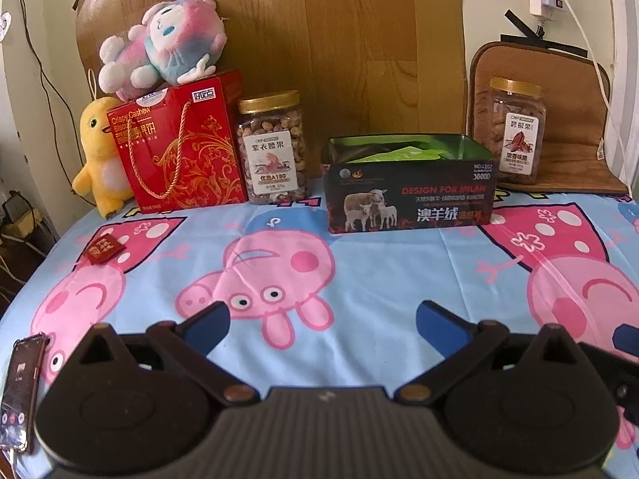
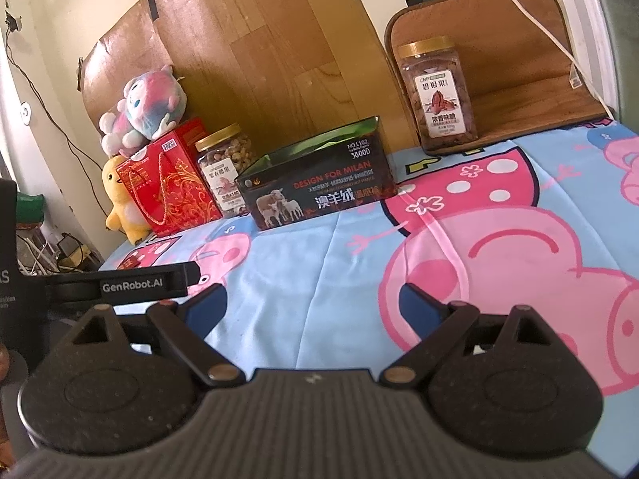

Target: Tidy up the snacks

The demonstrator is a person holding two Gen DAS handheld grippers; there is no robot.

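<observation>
Item: red snack packet (image 1: 104, 248), lying flat on the cartoon cloth (image 1: 359, 271), ahead-left of the left gripper (image 1: 321, 319), the nearer one. Left and right gripper (image 2: 313, 306) are both hovering wide apart, holding nothing. Open box (image 1: 407, 195) is waiting ahead.

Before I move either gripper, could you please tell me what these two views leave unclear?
- Open black sheep-print box: contents mostly hidden by its front wall in both views; only something green shows.
- Small red packet on the cartoon-pig cloth: print too small, left wrist view.
- Smartphone: cut off by the left edge.
- Yellow plush: partly behind the red gift box.
</observation>
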